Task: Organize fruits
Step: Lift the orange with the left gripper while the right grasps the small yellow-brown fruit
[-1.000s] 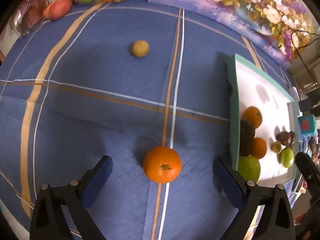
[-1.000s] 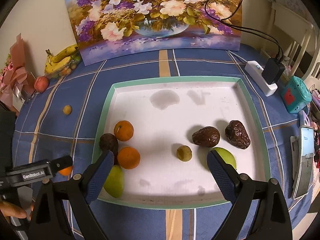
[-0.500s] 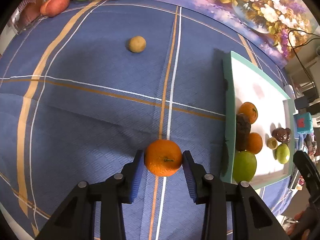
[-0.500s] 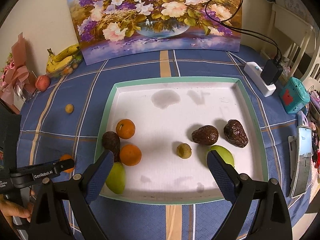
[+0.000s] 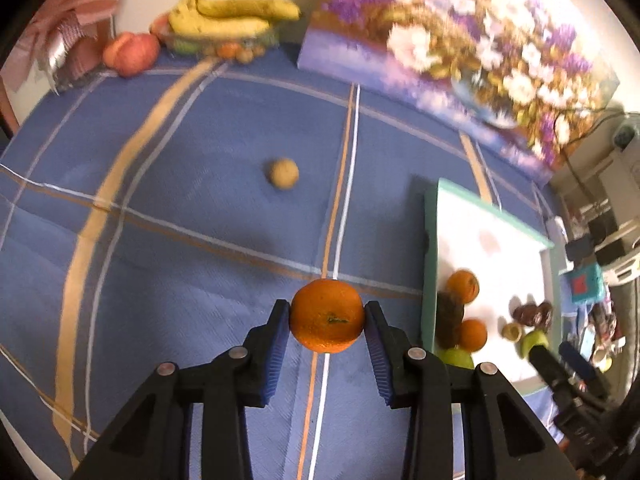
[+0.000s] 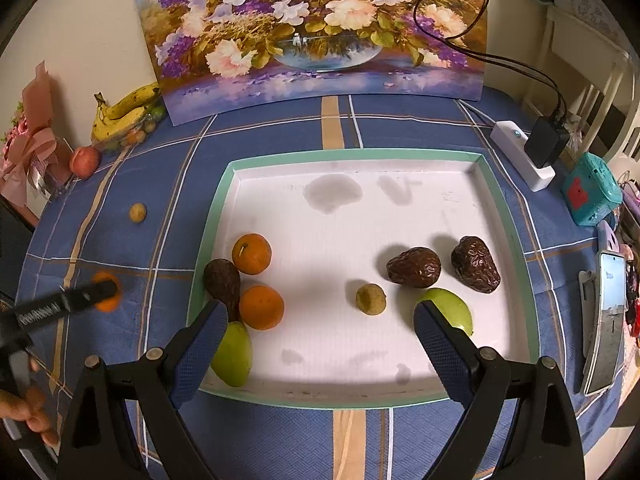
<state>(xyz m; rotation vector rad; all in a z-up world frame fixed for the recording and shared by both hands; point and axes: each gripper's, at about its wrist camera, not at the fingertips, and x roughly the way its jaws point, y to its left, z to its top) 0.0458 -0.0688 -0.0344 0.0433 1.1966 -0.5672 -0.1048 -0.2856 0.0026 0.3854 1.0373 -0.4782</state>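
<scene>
My left gripper [image 5: 326, 316] is shut on an orange [image 5: 327, 315], held just above the blue checked tablecloth; the right wrist view shows that orange [image 6: 107, 292] left of the tray. A small tan round fruit [image 5: 283, 173] lies further off on the cloth. The white tray with a teal rim [image 6: 208, 216] holds two oranges [image 6: 251, 253] [image 6: 261, 307], dark brown fruits [image 6: 413, 267] [image 6: 475, 264] [image 6: 222, 282], a tan fruit [image 6: 371, 299] and green fruits [image 6: 232, 354] [image 6: 448, 312]. My right gripper [image 6: 316, 320] hangs open over the tray's near edge, with nothing between its fingers.
Bananas [image 6: 128, 110] and a peach [image 6: 85, 161] sit at the back left beside a flower painting [image 6: 312, 28]. A white power strip with a black plug [image 6: 524, 152], a teal box [image 6: 590, 190] and a phone [image 6: 606, 320] lie right of the tray.
The left gripper closed on the orange, then lifted it slightly off the cloth and tilted up, bringing the bananas and painting into view. The right gripper stayed still.
</scene>
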